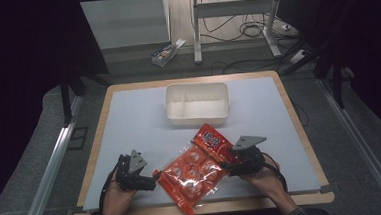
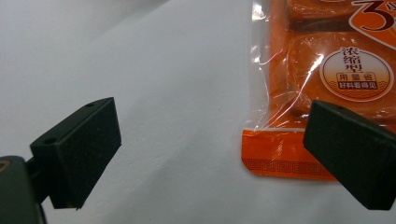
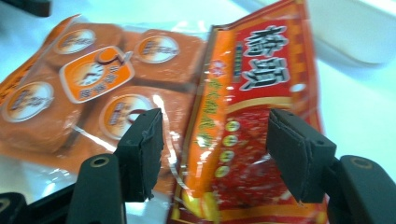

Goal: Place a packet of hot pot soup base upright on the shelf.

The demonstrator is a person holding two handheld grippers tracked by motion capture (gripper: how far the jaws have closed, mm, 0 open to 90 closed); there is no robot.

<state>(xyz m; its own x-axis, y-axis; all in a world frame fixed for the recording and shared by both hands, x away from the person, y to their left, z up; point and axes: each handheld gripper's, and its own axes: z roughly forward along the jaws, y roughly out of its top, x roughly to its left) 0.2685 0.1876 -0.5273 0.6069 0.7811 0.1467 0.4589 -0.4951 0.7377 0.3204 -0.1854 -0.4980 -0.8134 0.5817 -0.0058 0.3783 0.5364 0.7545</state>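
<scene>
An orange packet [image 1: 191,176] with a clear window over several orange blocks lies near the table's front edge. A red packet [image 1: 211,138] rests partly on its far right end. My left gripper [image 1: 153,180] is open just left of the orange packet [image 2: 327,79], whose sealed corner lies beside the right jaw, with bare table between the jaws [image 2: 212,149]. My right gripper [image 1: 228,164] is open at the packets' right side. Its jaws [image 3: 217,149] stand on either side of the red packet [image 3: 252,116], with the orange packet [image 3: 93,93] to its left.
A white two-compartment container [image 1: 197,103] sits at the middle back of the pale blue mat [image 1: 129,121], and its rim [image 3: 355,32] is beyond the red packet. The wooden table edge [image 1: 209,206] runs along the front. Cables and desk legs stand on the floor behind.
</scene>
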